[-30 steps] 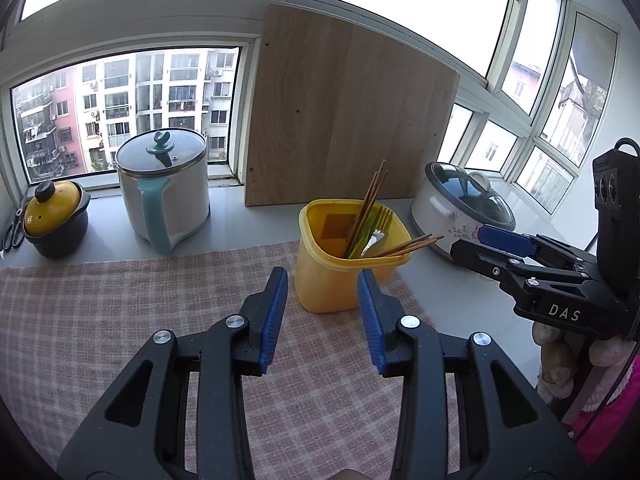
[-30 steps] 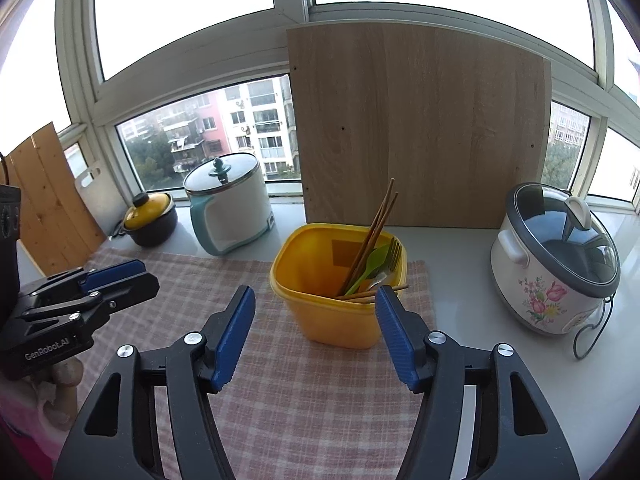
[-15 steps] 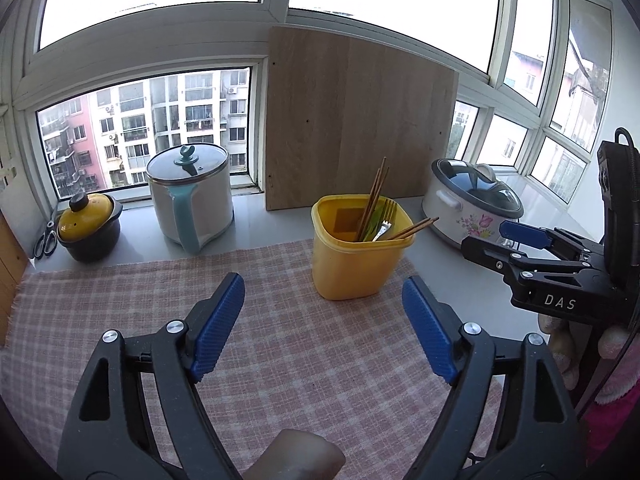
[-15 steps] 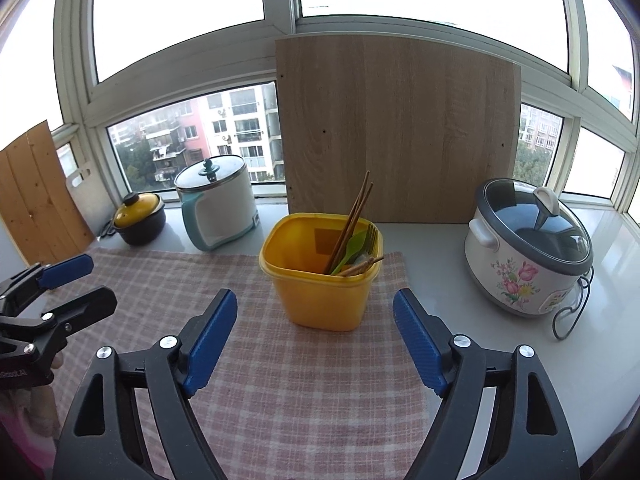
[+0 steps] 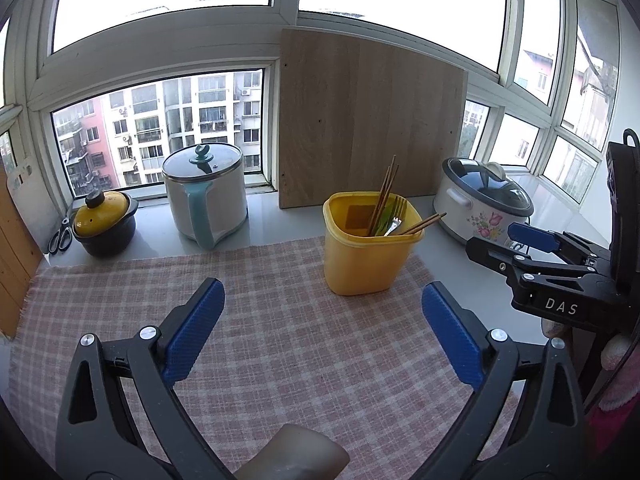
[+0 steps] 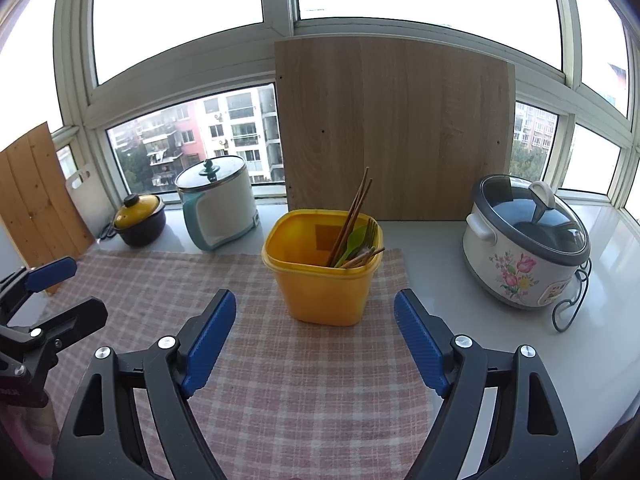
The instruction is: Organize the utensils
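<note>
Item: yellow container [image 6: 324, 276], taken as landmark. It is stood upright on the checked cloth [image 6: 280, 380], toward the cloth's far right part, just in front of the wooden board [image 6: 394, 128] that is leaned against the window.

Contents: chopsticks [image 6: 354, 216], a metal fork [image 6: 371, 232] and a green utensil [image 6: 354, 242] are kept inside it, heads up and leaned toward its right-hand wall; two further chopsticks [image 5: 424, 224] are laid low across the rim there. All are judged gathered in one holder so the cloth is left free; nothing loose is seen on the cloth.

Left gripper [image 5: 322, 332]: held back from the container, on its near left side; the jaws are opening and nothing is between them.

Right gripper [image 6: 314, 340]: held directly in front of the container, apart from it; the fingers are spread wide and nothing is gripped.

Beyond the container: a white kettle [image 6: 218, 200] and a yellow-lidded pot [image 6: 140, 218] to its left, a floral cooker [image 6: 524, 240] to its right.

Not determinable: the lower ends of the utensils are hidden by the container wall, so an exact count cannot be made. The shape of the green utensil's head is hard to read.
</note>
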